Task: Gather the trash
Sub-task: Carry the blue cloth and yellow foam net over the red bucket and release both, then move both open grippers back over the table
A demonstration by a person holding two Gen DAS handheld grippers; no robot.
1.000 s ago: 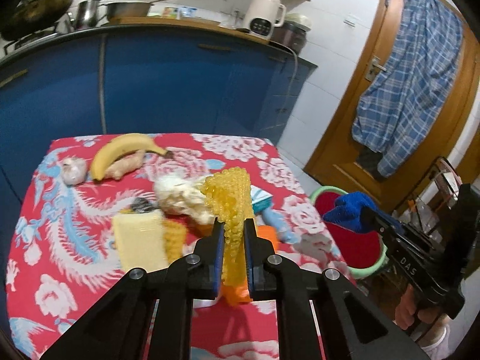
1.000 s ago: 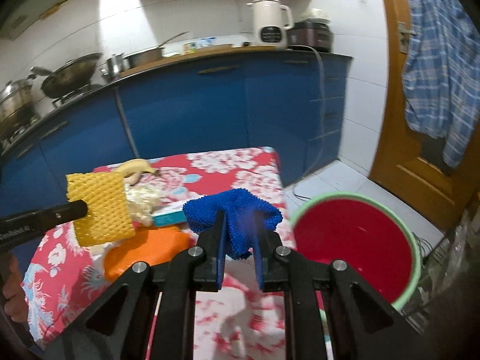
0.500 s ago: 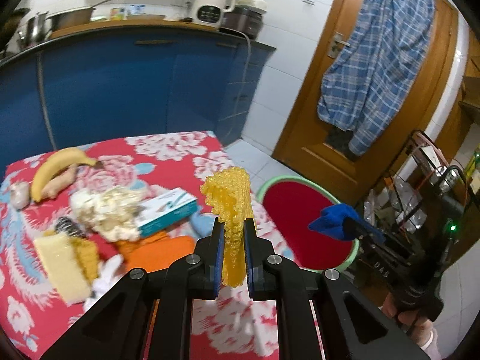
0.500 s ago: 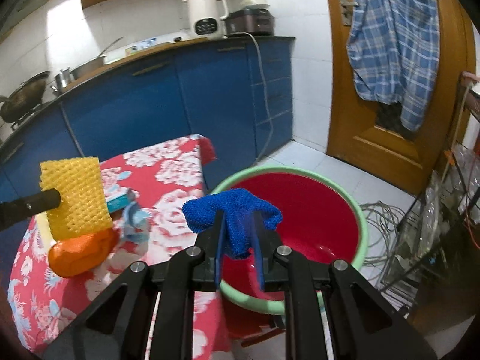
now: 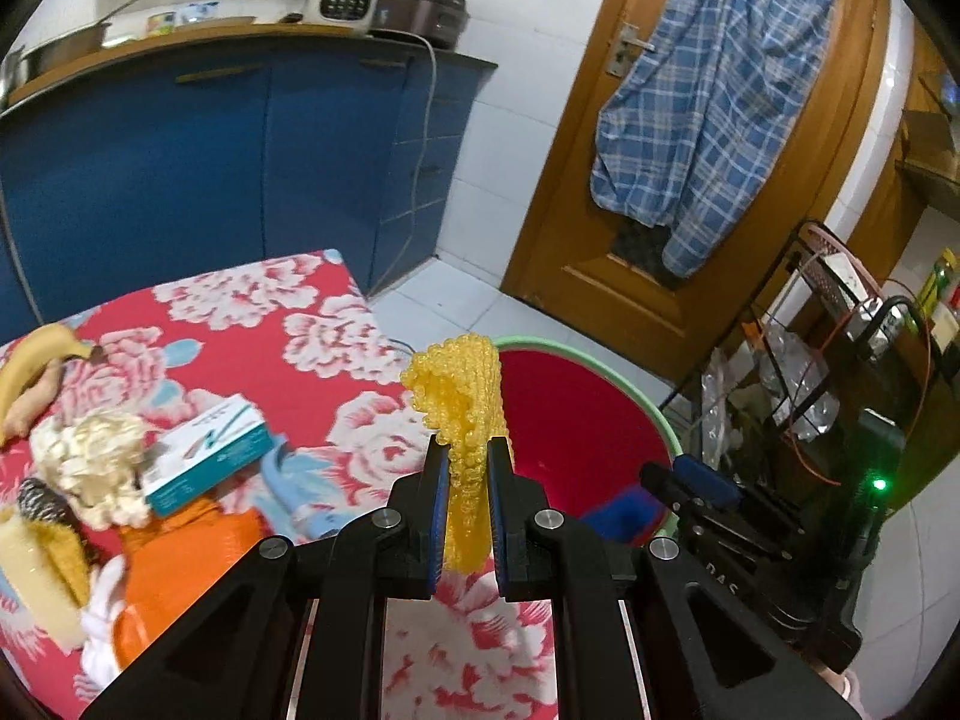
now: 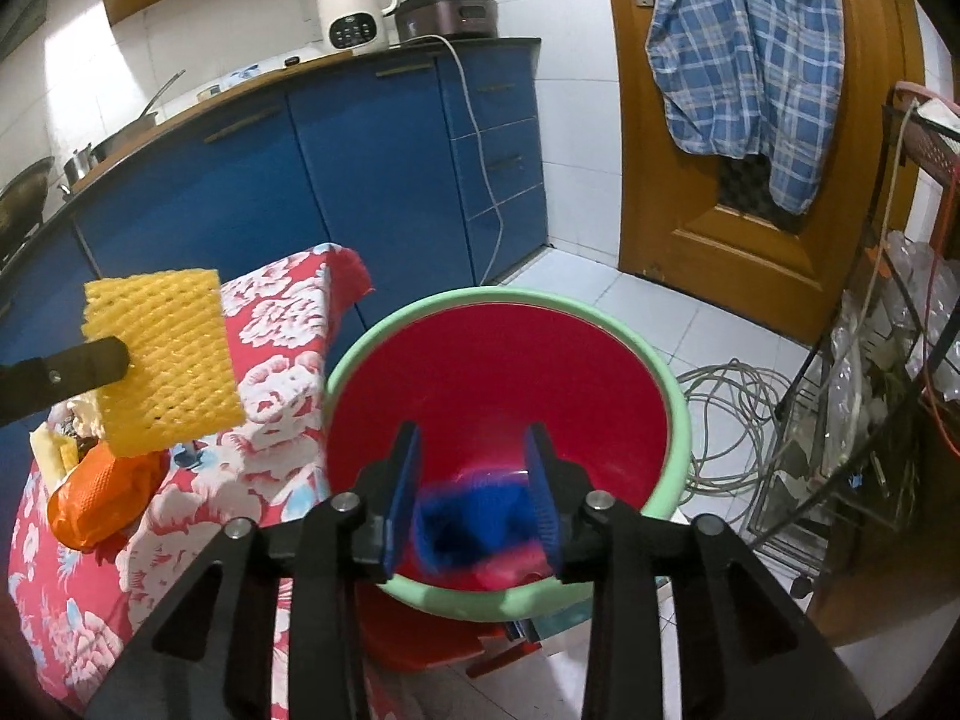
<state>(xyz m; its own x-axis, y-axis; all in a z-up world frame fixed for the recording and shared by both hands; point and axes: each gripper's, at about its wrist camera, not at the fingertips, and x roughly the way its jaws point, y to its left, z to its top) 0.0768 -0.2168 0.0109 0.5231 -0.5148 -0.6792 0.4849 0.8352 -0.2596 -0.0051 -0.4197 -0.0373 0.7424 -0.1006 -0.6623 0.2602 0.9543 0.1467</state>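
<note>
My left gripper (image 5: 467, 468) is shut on a yellow foam net (image 5: 465, 402) and holds it above the table's right edge, beside the red basin with a green rim (image 5: 654, 414). It also shows in the right wrist view (image 6: 162, 360). My right gripper (image 6: 474, 480) is open above the basin (image 6: 672, 384). A blurred blue cloth (image 6: 474, 522) is falling from it into the basin; it also shows in the left wrist view (image 5: 618, 519).
The red flowered table (image 5: 336, 336) holds a banana (image 5: 30, 360), a teal box (image 5: 210, 456), crumpled paper (image 5: 90, 462), an orange bag (image 5: 174, 564) and a yellow sponge (image 5: 30, 564). Blue cabinets stand behind. A wire rack (image 6: 888, 360) and cables (image 6: 732, 408) are at the right.
Both grippers swung right from the table toward the basin. My right gripper opened and let go of the blue cloth, which is dropping. The left still holds the yellow net.
</note>
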